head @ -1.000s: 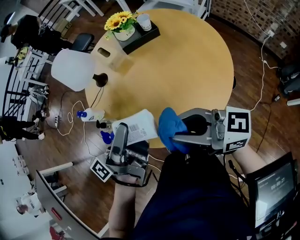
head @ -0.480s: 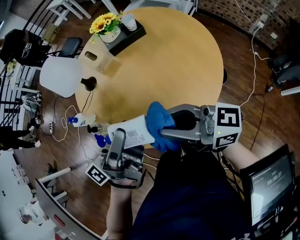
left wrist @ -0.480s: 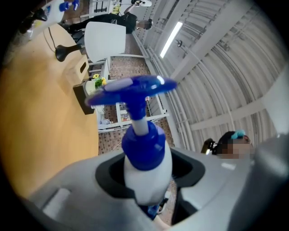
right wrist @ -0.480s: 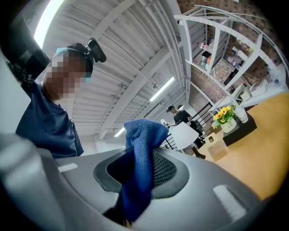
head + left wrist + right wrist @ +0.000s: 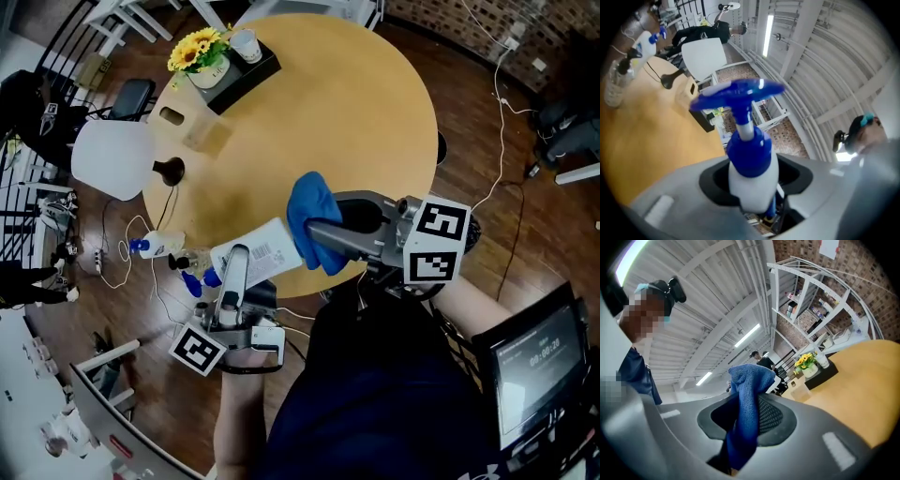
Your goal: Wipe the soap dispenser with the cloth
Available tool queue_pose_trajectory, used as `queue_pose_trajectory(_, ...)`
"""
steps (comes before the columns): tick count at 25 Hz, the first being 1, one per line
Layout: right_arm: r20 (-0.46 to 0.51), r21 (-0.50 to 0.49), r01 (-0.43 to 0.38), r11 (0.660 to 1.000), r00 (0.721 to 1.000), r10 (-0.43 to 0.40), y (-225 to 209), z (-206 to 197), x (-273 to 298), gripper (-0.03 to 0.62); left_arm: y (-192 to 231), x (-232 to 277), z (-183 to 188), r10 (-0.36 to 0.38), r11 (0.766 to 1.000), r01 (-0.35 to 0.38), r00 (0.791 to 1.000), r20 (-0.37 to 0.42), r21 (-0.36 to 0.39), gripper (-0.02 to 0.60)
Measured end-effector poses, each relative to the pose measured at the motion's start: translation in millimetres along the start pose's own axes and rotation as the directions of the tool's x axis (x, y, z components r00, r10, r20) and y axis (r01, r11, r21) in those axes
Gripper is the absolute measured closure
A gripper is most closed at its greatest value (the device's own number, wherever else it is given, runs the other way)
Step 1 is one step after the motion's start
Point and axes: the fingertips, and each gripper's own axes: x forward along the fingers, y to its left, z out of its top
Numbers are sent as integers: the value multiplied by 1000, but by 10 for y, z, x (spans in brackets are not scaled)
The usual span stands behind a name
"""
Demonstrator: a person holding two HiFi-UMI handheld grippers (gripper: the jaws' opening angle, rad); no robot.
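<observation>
The soap dispenser [image 5: 261, 255] is a white bottle with a printed label and a blue pump. It lies sideways over the table's near edge, with my left gripper [image 5: 234, 270] shut on it. In the left gripper view the soap dispenser [image 5: 751, 164] sticks out between the jaws, pump head [image 5: 736, 91] foremost. My right gripper [image 5: 317, 234] is shut on a bunched blue cloth [image 5: 309, 214], which overlaps the bottle's bottom end in the head view. In the right gripper view the cloth [image 5: 746, 404] hangs clamped between the jaws.
The round wooden table [image 5: 366, 122] carries a black tray [image 5: 246, 77] with a sunflower pot and a cup at its far side. A white chair [image 5: 111, 157] stands to the left. Spray bottles [image 5: 157, 246] and cables lie on the floor. A monitor [image 5: 542, 361] sits at the lower right.
Both grippers have shifted slightly and rolled, and the head view has swung. The cloth stays against the bottle's end. Both grips are unchanged.
</observation>
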Motion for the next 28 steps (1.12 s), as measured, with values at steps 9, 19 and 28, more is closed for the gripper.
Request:
queue_pose_trajectory(9, -101, -213, 19, 977, 994, -41, 252, -283, 185, 493, 166, 105, -185, 103, 994, -101, 994, -30, 49, 376)
queue_pose_trajectory(19, -85, 6, 371, 929, 925, -369, -940, -456, -453, 496, 501, 182, -347, 288, 874, -225, 954, -86, 431, 376)
queue_pose_trajectory(28, -359, -136, 606, 784, 707, -609, -2033, -1049, -1026, 494, 2040, 407, -719, 746, 397, -280, 654, -129, 874, 376)
